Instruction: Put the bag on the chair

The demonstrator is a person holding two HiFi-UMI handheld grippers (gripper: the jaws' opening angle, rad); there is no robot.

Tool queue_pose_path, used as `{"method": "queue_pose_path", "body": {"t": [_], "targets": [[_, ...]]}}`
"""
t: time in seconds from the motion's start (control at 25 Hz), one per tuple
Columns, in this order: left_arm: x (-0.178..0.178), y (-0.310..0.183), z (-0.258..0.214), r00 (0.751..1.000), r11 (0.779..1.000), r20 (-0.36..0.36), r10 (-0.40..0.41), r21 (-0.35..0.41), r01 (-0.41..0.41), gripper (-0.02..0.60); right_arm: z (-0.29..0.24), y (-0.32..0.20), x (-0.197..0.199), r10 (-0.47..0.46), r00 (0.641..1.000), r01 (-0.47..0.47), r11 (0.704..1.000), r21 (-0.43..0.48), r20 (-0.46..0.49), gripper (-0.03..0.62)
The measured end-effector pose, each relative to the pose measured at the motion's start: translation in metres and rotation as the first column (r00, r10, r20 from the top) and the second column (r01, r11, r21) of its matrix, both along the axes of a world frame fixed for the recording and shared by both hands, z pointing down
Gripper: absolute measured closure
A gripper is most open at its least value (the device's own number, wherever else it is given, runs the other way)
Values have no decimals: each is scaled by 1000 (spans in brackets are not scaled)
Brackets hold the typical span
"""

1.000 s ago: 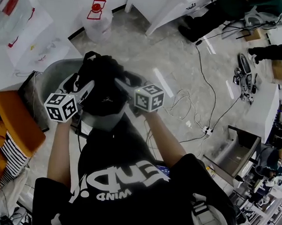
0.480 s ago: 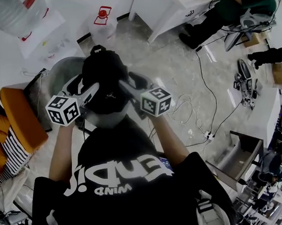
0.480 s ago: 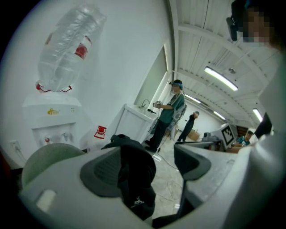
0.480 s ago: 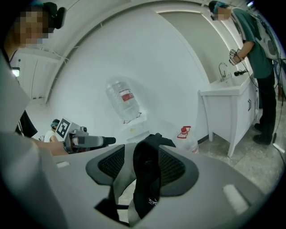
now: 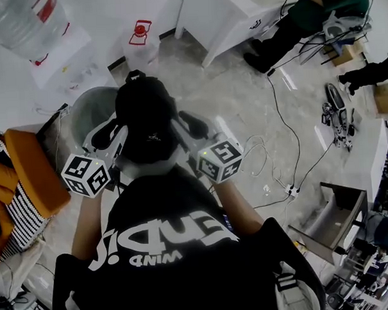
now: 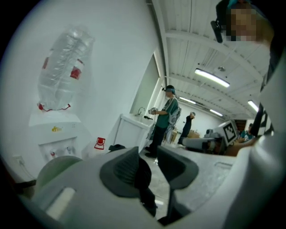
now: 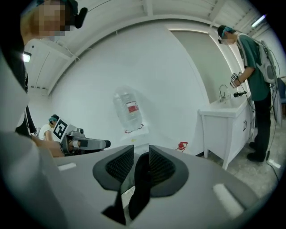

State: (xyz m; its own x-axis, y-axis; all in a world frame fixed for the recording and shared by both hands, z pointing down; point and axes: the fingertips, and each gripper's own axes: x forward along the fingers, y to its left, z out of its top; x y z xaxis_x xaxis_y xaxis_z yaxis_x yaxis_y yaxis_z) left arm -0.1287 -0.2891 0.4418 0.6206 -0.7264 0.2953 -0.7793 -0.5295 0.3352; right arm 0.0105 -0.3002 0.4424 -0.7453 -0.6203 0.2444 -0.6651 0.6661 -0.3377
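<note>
The black bag (image 5: 146,115) rests against the grey round chair (image 5: 89,111), straight ahead of me between both grippers. My left gripper (image 5: 118,132) is at the bag's left side, its jaws closing. A black strap (image 6: 144,179) lies against its left pad, with a slit of floor still showing beside the right pad. My right gripper (image 5: 187,124) is at the bag's right side, also closing. There a black strap (image 7: 139,179) fills the gap between the pads. In each gripper view the bag's body is hidden below the jaws.
A water dispenser (image 5: 41,36) with its bottle stands by the wall behind the chair, and a red-capped jug (image 5: 139,34) sits on the floor. An orange cushion (image 5: 28,171) is at the left. Cables (image 5: 278,179) trail on the right, by a white cabinet (image 5: 226,15) with a person (image 7: 257,89) at it.
Both grippers have drawn back a little toward my body and lower in the head view. The bag sits slightly farther from me against the chair.
</note>
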Motion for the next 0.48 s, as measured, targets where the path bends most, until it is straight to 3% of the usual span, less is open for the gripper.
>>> {"method": "queue_pose_path", "body": {"t": [0.12,0.24,0.48], "targets": [[-1,6,-5,999,999,32,-28,44,27,511,0,10,2,17,1000,-16,1000,22,-16,560],[-3,9,-8,998,997,33,-48,69,46,578,1,15,4,38,999,-37,999,29,-22,593],[-13,11,0,991,988,84,-105,119,95,579,13,14,10,78,997,-78,996,37,-13,594]]}}
